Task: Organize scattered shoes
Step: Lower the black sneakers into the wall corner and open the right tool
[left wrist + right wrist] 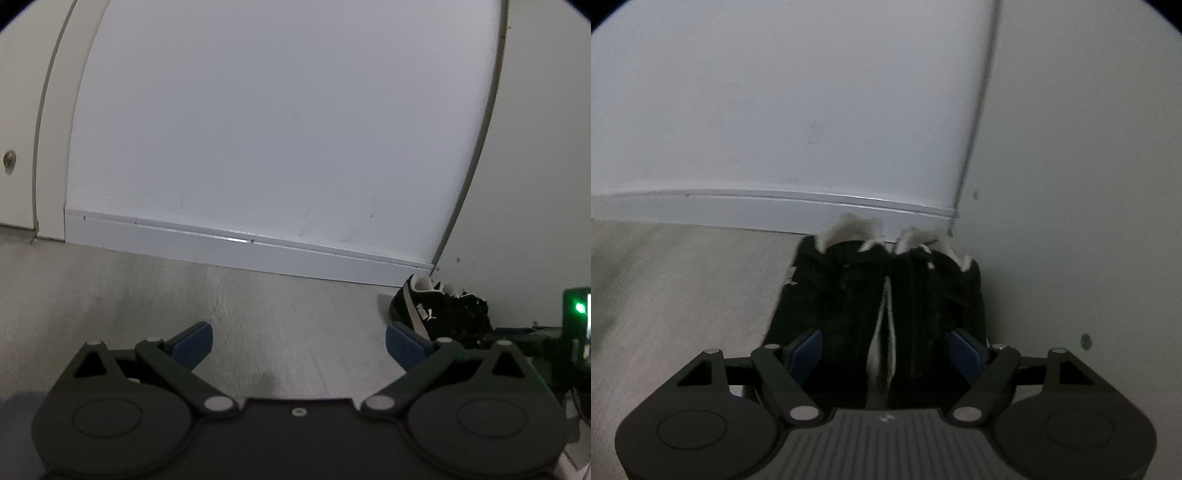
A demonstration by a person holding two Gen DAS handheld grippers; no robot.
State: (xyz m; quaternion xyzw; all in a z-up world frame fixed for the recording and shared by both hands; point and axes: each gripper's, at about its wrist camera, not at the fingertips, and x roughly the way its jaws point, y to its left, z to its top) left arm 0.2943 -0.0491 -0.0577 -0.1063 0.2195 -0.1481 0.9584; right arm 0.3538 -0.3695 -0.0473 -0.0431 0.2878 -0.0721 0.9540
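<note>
Two black sneakers with white lining stand side by side on the floor in the corner, heels to the wall. In the right wrist view the left shoe (831,291) and the right shoe (938,291) touch along their inner sides. My right gripper (886,356) is open, its blue pads outside the two toes; whether they touch the shoes I cannot tell. In the left wrist view one black sneaker (439,314) with a grey stripe shows at the right. My left gripper (299,347) is open and empty over bare floor, left of the shoes.
A white wall with a baseboard (240,251) runs behind. A side wall (1071,184) closes the corner on the right. A door or cabinet panel with a lock (9,160) is at the far left. The other gripper's body with a green light (578,308) shows at the right.
</note>
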